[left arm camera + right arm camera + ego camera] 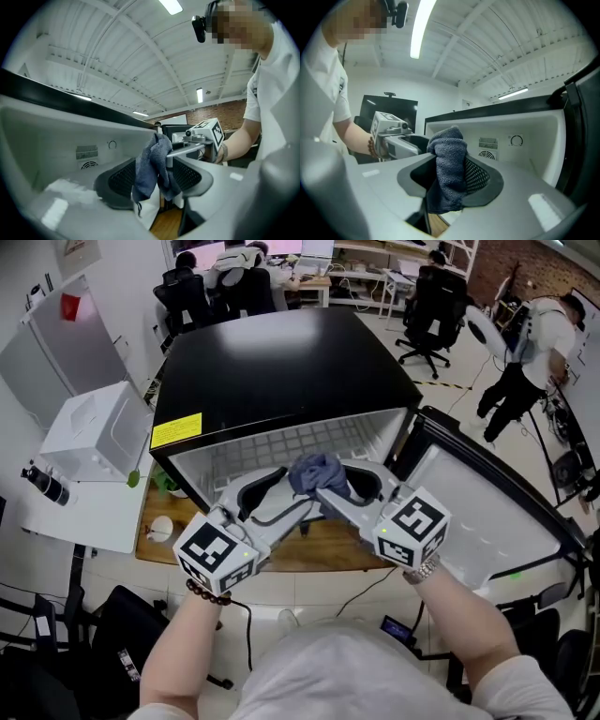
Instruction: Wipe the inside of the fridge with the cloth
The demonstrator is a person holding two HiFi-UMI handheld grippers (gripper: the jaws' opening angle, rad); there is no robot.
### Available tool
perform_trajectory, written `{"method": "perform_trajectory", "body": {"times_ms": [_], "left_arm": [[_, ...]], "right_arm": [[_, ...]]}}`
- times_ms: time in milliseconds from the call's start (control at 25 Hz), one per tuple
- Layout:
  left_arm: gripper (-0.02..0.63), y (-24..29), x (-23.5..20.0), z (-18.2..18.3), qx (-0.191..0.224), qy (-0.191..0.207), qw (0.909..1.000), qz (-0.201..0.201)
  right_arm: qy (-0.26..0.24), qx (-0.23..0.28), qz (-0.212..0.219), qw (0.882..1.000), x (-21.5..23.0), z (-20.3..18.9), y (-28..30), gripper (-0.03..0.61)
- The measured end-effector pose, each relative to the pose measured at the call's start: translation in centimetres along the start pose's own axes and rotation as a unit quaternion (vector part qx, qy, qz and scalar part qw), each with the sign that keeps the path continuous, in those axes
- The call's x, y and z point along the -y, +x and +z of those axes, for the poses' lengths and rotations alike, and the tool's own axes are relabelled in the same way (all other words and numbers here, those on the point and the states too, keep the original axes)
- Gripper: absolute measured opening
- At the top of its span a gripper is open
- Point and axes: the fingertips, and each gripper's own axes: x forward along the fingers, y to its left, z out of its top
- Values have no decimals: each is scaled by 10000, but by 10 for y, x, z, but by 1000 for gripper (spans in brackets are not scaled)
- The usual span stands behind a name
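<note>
A black mini fridge (281,362) stands with its door (487,512) swung open to the right, and its white inside (281,451) faces me. A blue-grey cloth (319,474) hangs bunched in front of the opening, where both grippers meet. My right gripper (342,486) is shut on the cloth (447,164), which fills the gap between its pads. My left gripper (281,491) faces it with its jaws wide. The cloth (150,164) hangs loose between them, pinched by a finger of the right gripper (201,138). The back wall with its vent (487,143) shows behind.
The fridge sits on a wooden board (309,549). A white cabinet (94,427) and a black bottle (42,484) are on a low table to the left. Office chairs (427,306) and seated people are behind, and a person (525,343) stands at the right. A cable (248,634) trails on the floor.
</note>
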Motion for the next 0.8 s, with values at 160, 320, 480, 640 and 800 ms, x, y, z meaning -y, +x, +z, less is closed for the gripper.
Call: {"method": "perform_trajectory", "body": {"times_ms": [160, 320, 480, 640, 800], "left_arm": [[288, 7, 21, 6, -10, 36, 9971, -762], [295, 9, 42, 13, 126, -27, 9901, -1396], [296, 8, 65, 15, 128, -169, 9793, -2011], [290, 8, 76, 15, 118, -235, 9741, -2244], [279, 8, 79, 15, 142, -242, 9736, -2264]], "right_arm": [[84, 174, 687, 9974, -18, 11, -16, 155], [341, 212, 1318, 9905, -29, 17, -29, 155], [477, 166, 1924, 9800, -45, 22, -40, 156], [419, 58, 2128, 9762, -53, 22, -47, 156], [390, 21, 2134, 9762, -54, 22, -49, 156]]}}
